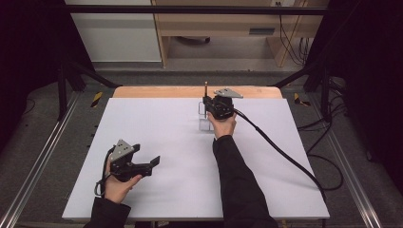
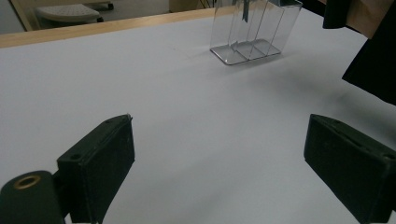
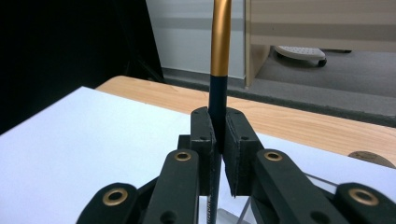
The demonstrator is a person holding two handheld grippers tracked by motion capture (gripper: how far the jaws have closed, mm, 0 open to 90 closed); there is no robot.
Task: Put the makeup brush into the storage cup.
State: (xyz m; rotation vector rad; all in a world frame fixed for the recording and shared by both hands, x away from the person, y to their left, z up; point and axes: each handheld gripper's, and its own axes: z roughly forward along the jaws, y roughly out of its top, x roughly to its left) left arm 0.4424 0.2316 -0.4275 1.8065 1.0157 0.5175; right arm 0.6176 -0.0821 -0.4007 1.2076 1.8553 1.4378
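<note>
Nearest the high camera, two dark-sleeved forearms come up from the bottom edge over the white tabletop (image 1: 157, 190). At the near left, the left hand-held gripper (image 1: 151, 164) sits released, its jaws spread and pointing right, just above the surface. Farther off, right of centre toward the far edge, the right hand-held gripper (image 1: 207, 100) is held over a clear plastic organiser (image 1: 204, 118), with a thin pen (image 1: 206, 88) standing upright from it. A black cable (image 1: 280, 152) trails from that gripper to the right edge.

Left gripper view: both black jaws stand wide apart over bare white surface, nothing between them. Well beyond them the clear organiser (image 2: 252, 32) stands upright on the tabletop, divided into narrow compartments, with a dark slim item hanging into it; which compartment cannot be told. A dark sleeve (image 2: 373, 60) hangs at the upper right.

Right gripper view: the jaws are clenched on the pen (image 3: 219, 70), upright, dark blue at the grip and gold above. No brand, label or writing can be read.
</note>
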